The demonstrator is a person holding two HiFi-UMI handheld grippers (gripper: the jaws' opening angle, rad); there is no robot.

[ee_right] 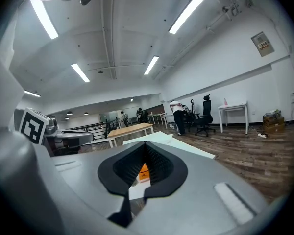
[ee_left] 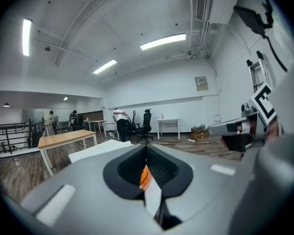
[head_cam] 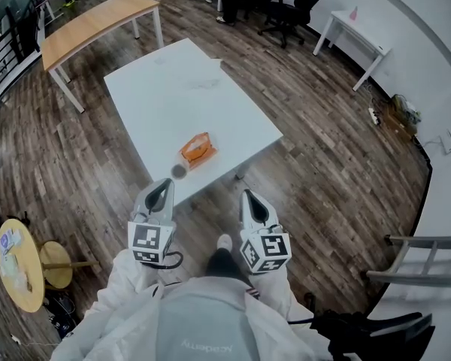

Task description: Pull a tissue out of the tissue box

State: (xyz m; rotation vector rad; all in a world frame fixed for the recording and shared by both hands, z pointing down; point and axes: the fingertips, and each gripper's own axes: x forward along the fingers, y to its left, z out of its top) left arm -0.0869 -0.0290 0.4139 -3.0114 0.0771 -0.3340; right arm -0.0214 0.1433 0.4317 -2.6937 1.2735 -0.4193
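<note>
The tissue box (head_cam: 198, 150), orange and oblong with a paler strip along its top, lies on the smooth white desk (head_cam: 173, 89) close to the near edge, nearer its left corner; its long axis runs roughly along that edge; the left gripper (head_cam: 165, 183) and right gripper (head_cam: 248, 195), grey shells with ribbed black pads, hang beside that edge, each with jaws closed together on nothing.
</note>
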